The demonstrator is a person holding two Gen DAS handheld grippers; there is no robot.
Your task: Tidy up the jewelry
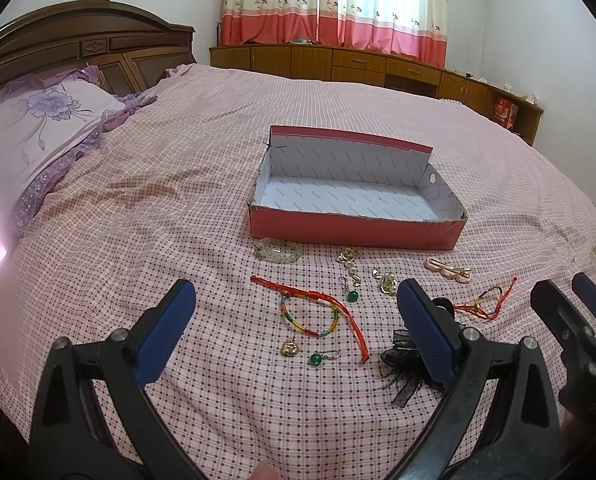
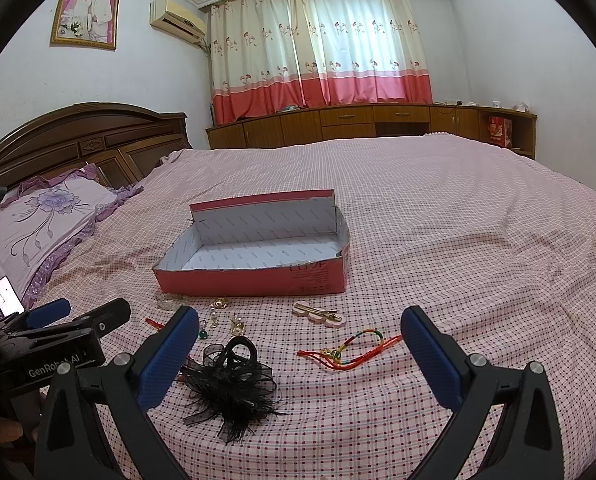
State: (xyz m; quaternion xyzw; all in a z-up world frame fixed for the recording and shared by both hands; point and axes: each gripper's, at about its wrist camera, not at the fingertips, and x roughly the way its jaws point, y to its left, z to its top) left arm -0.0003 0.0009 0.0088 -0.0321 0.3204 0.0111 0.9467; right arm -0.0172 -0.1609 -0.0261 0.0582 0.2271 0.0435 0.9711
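Both claws hang wide and empty over the pink checked bed: left claw (image 1: pixel 296 330), right claw (image 2: pixel 299 354). Nothing seems sorted yet. Near the left claw lie a red cord bracelet (image 1: pixel 317 300) and green bead earrings (image 1: pixel 315 359); at the right claw's 10 o'clock, a black feathered hair clip (image 2: pixel 230 380). Farther off at 12 o'clock, the open red cardboard box (image 1: pixel 353 230) stands bare inside

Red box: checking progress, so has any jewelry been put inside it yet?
No, the red box shows only its bare white floor, and the jewelry lies on the bedspread before it.
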